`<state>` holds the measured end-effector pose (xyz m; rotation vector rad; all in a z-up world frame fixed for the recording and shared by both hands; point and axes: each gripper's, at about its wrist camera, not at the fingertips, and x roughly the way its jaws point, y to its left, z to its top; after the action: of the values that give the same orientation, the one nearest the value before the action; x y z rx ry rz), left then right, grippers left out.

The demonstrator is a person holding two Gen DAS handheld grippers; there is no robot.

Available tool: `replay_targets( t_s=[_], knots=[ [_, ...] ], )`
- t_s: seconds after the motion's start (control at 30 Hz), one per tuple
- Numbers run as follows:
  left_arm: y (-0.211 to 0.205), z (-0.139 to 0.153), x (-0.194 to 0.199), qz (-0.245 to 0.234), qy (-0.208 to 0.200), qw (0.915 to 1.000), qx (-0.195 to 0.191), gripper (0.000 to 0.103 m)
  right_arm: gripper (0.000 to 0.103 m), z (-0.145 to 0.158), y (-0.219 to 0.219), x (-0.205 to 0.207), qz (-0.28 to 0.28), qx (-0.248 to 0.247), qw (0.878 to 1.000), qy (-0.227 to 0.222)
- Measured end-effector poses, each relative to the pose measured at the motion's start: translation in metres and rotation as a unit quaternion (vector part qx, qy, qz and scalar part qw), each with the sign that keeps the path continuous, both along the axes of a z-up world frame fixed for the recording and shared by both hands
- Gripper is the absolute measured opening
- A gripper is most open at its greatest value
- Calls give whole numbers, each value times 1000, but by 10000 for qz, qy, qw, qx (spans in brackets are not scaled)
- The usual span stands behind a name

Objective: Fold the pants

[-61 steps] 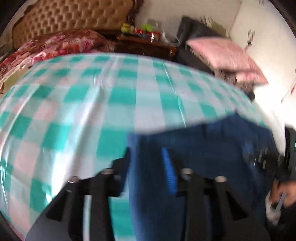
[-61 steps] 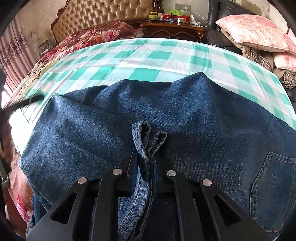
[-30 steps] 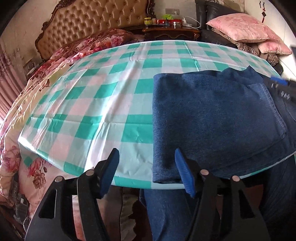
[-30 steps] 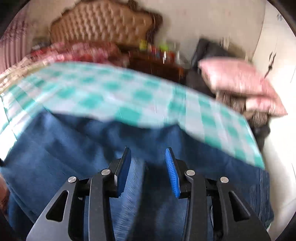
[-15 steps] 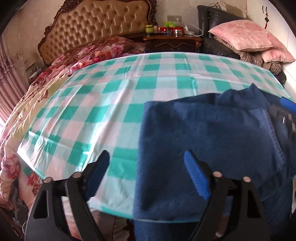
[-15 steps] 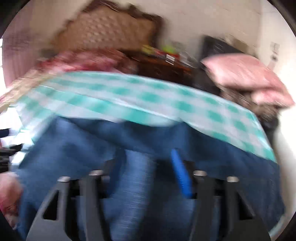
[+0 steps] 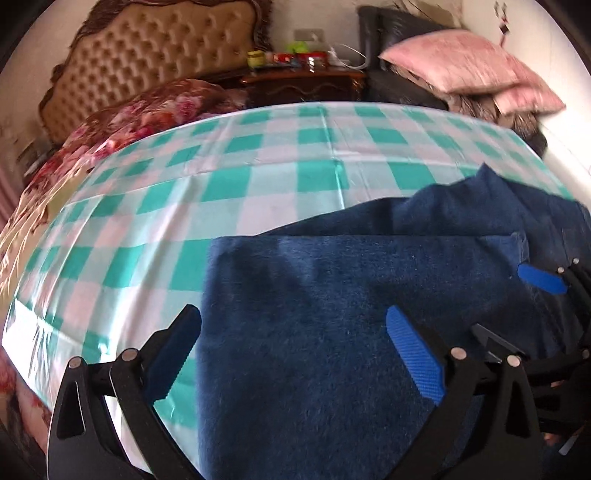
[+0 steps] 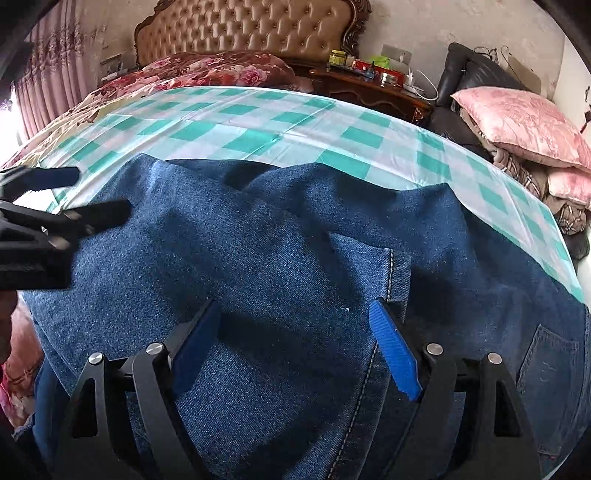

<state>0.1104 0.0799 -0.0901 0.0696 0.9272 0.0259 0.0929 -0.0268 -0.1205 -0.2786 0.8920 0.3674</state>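
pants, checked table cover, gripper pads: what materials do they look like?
Pants: dark blue denim, matte; twill grain and pale topstitched seams show.
Table cover: looks like thin plastic or oilcloth, glossy; sharp fold creases and glare suggest it, though coated fabric is possible.
Pads of the right gripper: blue, finely ribbed, probably rubber or printed plastic.

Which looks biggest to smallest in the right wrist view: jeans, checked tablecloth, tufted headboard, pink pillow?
1. jeans, which fill most of the frame, partly because they lie nearest the camera.
2. checked tablecloth, counting only the uncovered part.
3. tufted headboard.
4. pink pillow, close to the headboard, so that ranking is unsure.
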Motion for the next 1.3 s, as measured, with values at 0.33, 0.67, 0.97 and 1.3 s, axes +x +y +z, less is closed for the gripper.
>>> replay_targets(
  t_s=[0.33,0.67,0.97,1.3],
  knots=[
    [12,-24,24,56,300,9995,125,84,86,3,1,-6,-186,-50,9998,19],
    [20,-25,32,116,331,9992,170,86,85,40,-7,-4,-76,81,9996,-276],
    [74,-25,54,465,331,9983,-117,86,47,9,-51,40,-674,249,9965,435],
    [116,0,50,484,-24,9958,-775,48,47,9,-50,40,-618,165,9969,463]
  ],
)
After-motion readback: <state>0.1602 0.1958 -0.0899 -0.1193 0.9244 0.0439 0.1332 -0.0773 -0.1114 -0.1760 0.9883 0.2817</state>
